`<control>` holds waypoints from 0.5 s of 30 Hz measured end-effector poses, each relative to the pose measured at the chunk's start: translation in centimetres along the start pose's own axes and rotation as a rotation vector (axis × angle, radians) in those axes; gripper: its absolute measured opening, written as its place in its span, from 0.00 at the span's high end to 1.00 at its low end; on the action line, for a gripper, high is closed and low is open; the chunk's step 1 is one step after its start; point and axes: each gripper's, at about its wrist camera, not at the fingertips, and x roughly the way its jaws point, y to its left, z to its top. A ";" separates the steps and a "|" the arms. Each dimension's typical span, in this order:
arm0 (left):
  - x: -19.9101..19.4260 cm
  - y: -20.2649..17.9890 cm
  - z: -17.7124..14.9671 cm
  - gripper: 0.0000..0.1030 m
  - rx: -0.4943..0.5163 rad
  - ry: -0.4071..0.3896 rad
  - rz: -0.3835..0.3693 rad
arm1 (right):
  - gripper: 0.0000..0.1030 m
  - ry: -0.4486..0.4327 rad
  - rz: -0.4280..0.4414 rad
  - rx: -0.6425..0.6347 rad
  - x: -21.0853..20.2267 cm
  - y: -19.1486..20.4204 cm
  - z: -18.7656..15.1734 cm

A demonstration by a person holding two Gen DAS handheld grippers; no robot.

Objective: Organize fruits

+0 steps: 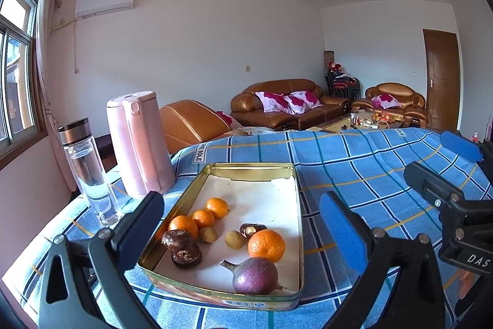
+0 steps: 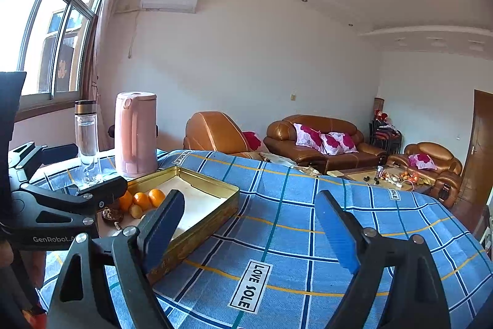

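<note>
A gold tin tray (image 1: 295, 205) sits on the blue checked tablecloth (image 1: 354, 162). In it lie several oranges (image 1: 266, 245), a purple passion fruit (image 1: 255, 276), two small yellow-green fruits (image 1: 234, 239), and dark wrinkled fruits (image 1: 178, 240). My left gripper (image 1: 243, 224) is open and empty, its fingers straddling the tray's near end. My right gripper (image 2: 249, 230) is open and empty over the cloth, right of the tray (image 2: 228, 202). The oranges (image 2: 141, 201) show in the right wrist view. The right gripper also shows in the left wrist view (image 1: 443, 168).
A pink kettle (image 1: 140, 144) and a glass water bottle (image 1: 87, 171) stand at the table's far left corner. The left gripper shows at left in the right wrist view (image 2: 61, 202). Brown sofas (image 1: 286, 104) and a low table (image 1: 363, 122) lie beyond the table.
</note>
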 end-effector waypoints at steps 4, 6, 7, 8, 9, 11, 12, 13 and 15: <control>-0.1 0.0 0.0 0.00 -0.005 0.003 -0.011 | 0.15 0.000 -0.002 0.000 -0.1 0.0 0.0; -0.2 0.0 0.0 0.00 -0.005 -0.002 -0.012 | 0.15 -0.002 -0.004 -0.001 -0.2 0.0 0.0; -0.3 -0.1 0.1 0.00 -0.003 -0.009 -0.010 | 0.15 -0.004 -0.004 -0.001 -0.3 -0.1 0.0; -0.5 -0.1 0.1 0.00 0.000 -0.018 -0.008 | 0.15 -0.007 -0.004 -0.001 -0.4 -0.1 0.1; -0.6 -0.2 0.2 0.00 0.002 -0.026 -0.006 | 0.15 -0.010 -0.004 -0.001 -0.5 -0.1 0.2; -0.9 -0.2 0.3 0.00 0.002 -0.037 -0.010 | 0.15 -0.015 -0.006 -0.002 -0.6 -0.1 0.2; -1.0 -0.3 0.3 0.00 0.002 -0.040 -0.013 | 0.15 -0.016 -0.005 -0.003 -0.7 -0.1 0.3; -1.0 -0.3 0.4 0.00 0.003 -0.040 -0.013 | 0.15 -0.018 -0.006 -0.003 -0.7 -0.1 0.3; -1.0 -0.3 0.4 0.00 0.003 -0.040 -0.016 | 0.15 -0.020 -0.006 -0.002 -0.9 -0.2 0.3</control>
